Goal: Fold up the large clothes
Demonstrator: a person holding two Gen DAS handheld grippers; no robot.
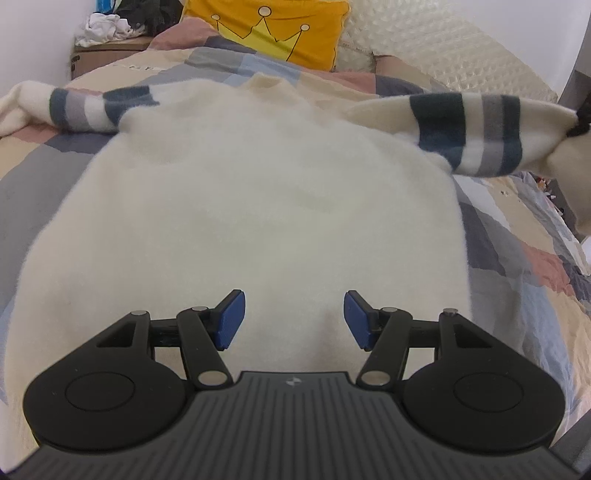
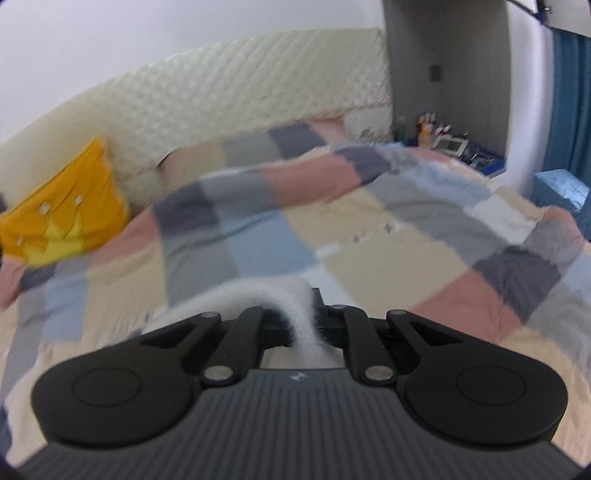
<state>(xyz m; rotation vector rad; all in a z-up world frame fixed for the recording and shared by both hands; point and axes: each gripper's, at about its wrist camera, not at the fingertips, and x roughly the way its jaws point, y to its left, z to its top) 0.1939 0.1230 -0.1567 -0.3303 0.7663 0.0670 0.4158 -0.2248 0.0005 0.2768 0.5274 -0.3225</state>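
Nearest to me, my left gripper (image 1: 294,319) hovers with its blue pads (image 1: 231,319) parted over the hem end of the cream fuzzy knit sweater (image 1: 258,206), holding nothing. My right gripper (image 2: 300,317) is clamped tight on a fold of that same cream wool, the end of the sweater's right sleeve (image 1: 480,134), which bunches up between my black fingers and spills back over them. From the left wrist view that sleeve is stretched out sideways and lifted clear of the bed, pinched to a point at the frame's edge.

As I judge it, the folding has barely begun. The body lies spread flat on its back or front, I cannot tell which, with no crease in it yet, and the left sleeve (image 1: 85,110) is lying out to the other side, untouched. The raised sleeve looks ready to be carried across the body; after that the other sleeve and the body folds remain.

The sweater is thick, soft and nappy, with bands of dark teal, grey and white ringing both sleeves. It rests on a patchwork quilt (image 2: 369,236) of pink, beige, grey and blue squares, smooth and slightly rumpled. Beyond it a yellow cushion with a crown drawing (image 1: 273,26) leans against a pale quilted headboard (image 2: 240,92).
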